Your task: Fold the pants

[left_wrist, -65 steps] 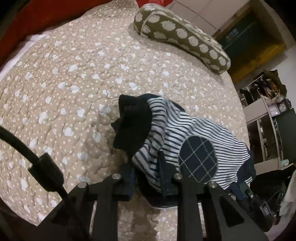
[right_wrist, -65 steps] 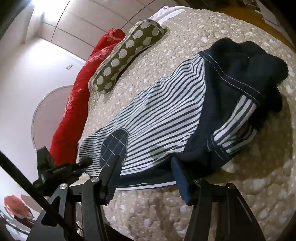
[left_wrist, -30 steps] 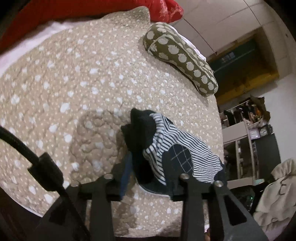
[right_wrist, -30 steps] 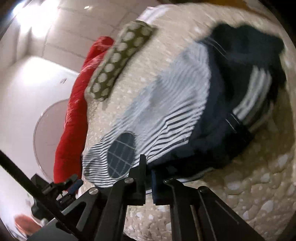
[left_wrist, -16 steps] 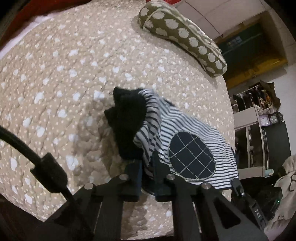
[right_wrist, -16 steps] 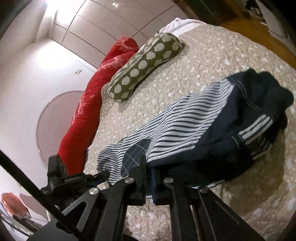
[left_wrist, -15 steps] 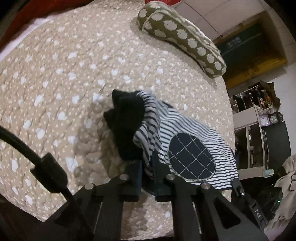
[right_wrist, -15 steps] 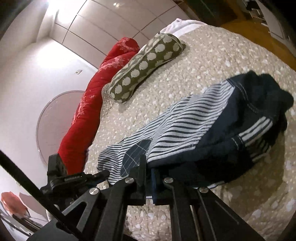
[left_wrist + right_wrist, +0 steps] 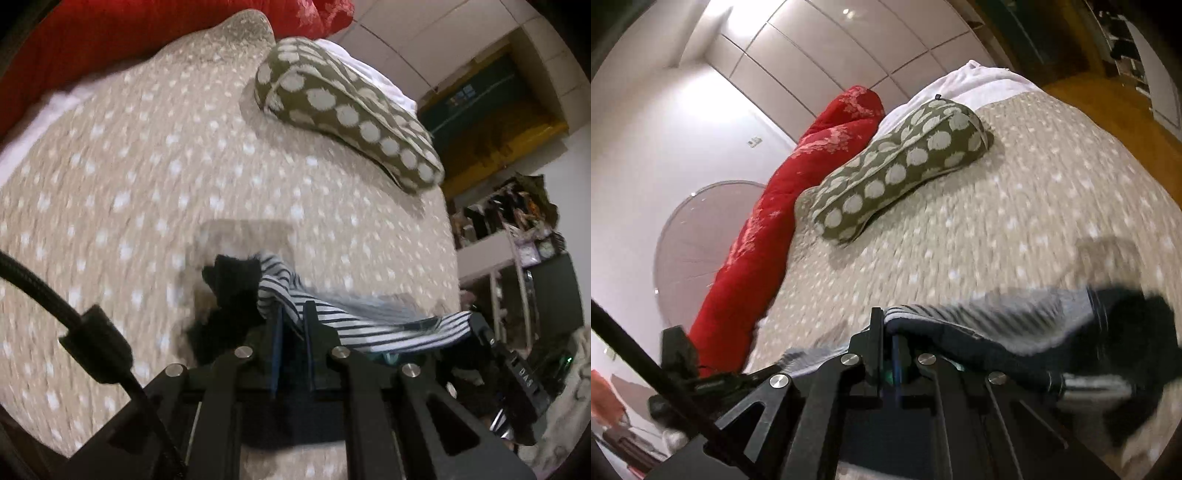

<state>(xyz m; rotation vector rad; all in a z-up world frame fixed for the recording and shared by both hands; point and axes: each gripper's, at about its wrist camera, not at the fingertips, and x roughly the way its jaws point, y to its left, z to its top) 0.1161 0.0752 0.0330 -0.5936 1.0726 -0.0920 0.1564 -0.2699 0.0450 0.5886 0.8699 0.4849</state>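
Pants [image 9: 354, 325] of navy-and-white striped fabric with dark navy sections are clamped at their near edge by both grippers and stretched between them, above the bedspread.

Left gripper [image 9: 291, 314]: jaws closed on a striped fold of the garment. In the left wrist view, the dark bunched end of the fabric hangs just left of the fingers, while the striped panel runs away to the right toward the other tool at the frame's right edge. The fabric is motion-blurred.

Right gripper [image 9: 886, 325]: jaws closed on a dark hem of the pants [image 9: 1015, 332]. In the right wrist view, the garment extends rightward from the fingers, striped on top and ending in a blurred dark mass at the far right.

Beyond the garment, the beige dotted bedspread [image 9: 147, 166] covers the bed. Further back, an olive pillow [image 9: 347, 110] with pale spots lies on the bedspread, well apart from the pants. A rolled red blanket [image 9: 798, 206] lies along the far side of the bed, near the pillow. White wardrobe panels [image 9: 831, 48] stand behind.
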